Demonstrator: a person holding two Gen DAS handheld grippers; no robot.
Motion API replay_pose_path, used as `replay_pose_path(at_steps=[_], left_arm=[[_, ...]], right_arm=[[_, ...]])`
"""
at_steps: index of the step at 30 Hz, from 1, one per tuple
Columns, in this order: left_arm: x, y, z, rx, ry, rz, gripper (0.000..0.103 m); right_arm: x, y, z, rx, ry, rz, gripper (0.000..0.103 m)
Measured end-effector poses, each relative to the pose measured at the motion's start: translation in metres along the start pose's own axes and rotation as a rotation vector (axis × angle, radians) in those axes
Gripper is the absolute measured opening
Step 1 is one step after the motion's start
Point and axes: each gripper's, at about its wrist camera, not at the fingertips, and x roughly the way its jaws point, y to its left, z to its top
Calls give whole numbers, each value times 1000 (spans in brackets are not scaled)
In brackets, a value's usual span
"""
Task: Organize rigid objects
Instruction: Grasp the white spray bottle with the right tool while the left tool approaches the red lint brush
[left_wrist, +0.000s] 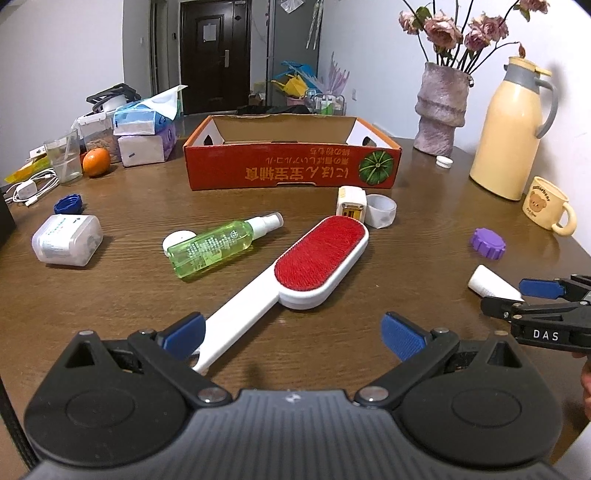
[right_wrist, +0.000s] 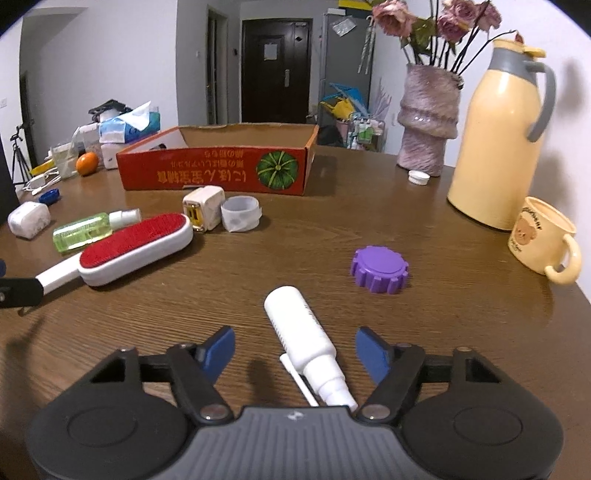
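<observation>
My right gripper (right_wrist: 295, 352) jaws open astride white spray bottle (right_wrist: 301, 326) | light, stiff, slick: grip mid-body | left gripper (left_wrist: 293, 334) jaws open at lint brush (left_wrist: 295, 266) handle.

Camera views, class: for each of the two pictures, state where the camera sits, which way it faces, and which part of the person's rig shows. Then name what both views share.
Left wrist: on the left gripper, angled down across the table toward the box; its open fingers flank the lint brush handle; right gripper at the edge.
Right wrist: on the right gripper, same heading; open fingers flank the white spray bottle.
Shared: brush, box, purple cap.
</observation>
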Motion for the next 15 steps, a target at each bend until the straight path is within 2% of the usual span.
replay_pose_path(at_steps=[2, 5, 8, 12, 15], left_arm=[[5, -1, 2, 1, 6, 1, 103], [13, -1, 6, 2, 15, 6, 103], [21, 0, 9, 1, 24, 8, 103], [30, 0, 13, 8, 34, 9, 103], [36, 1, 17, 14, 40, 14, 103]], right_arm=[[6, -2, 0, -4, 8, 9, 64], [13, -4, 2, -7, 21, 30, 57], [19, -7, 3, 1, 33, 56, 47], [21, -12, 4, 21, 18, 82, 27], [22, -15, 5, 37, 13, 106, 27]])
